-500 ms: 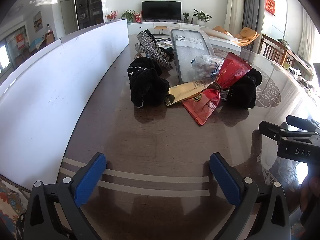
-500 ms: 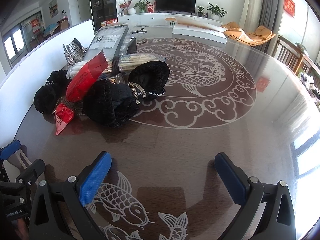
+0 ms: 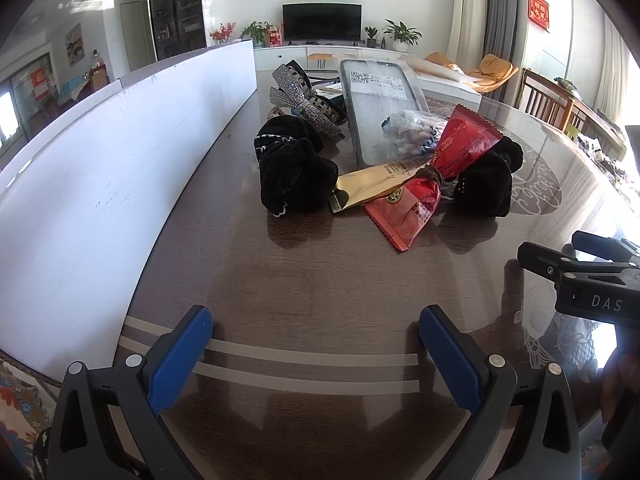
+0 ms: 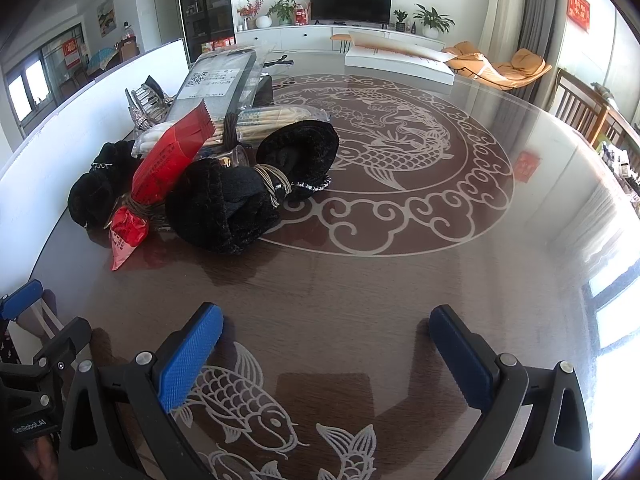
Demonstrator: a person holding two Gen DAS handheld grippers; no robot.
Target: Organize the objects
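While both grippers are hanging over the counter [image 3: 320,280], each camera is seeing a different side of the pile. The left gripper [image 3: 316,344] is holding its blue fingers [image 3: 182,354] wide, with nothing between them. The right gripper [image 4: 326,346] is also holding its fingers [image 4: 192,354] wide and empty.

The left view is showing a gold packet [image 3: 374,188] peeking out from under the red snack packet [image 3: 436,176] in the middle of the frame. The right view is not showing that gold packet. The left view is also showing the sparkly hair clips [image 3: 308,100] clearly, in the upper middle. The right view is showing a bag of chopsticks [image 4: 276,120] and a tan band [image 4: 276,186] wrapped around a black fuzzy bundle [image 4: 224,210]; the left view is showing only the dark back of that bundle.

The counter is dark, shiny wood with a big white fish and cloud picture [image 4: 384,152] at the center of the right view. A white board [image 3: 100,184] is standing along the left of the frame. A TV [image 3: 322,22] and green plants [image 3: 402,34] are sitting at the top, far back in the room.

A clear flat bag with a white label [image 3: 380,104] is lying at the back of the pile, in the upper middle. I cannot tell what is inside it.
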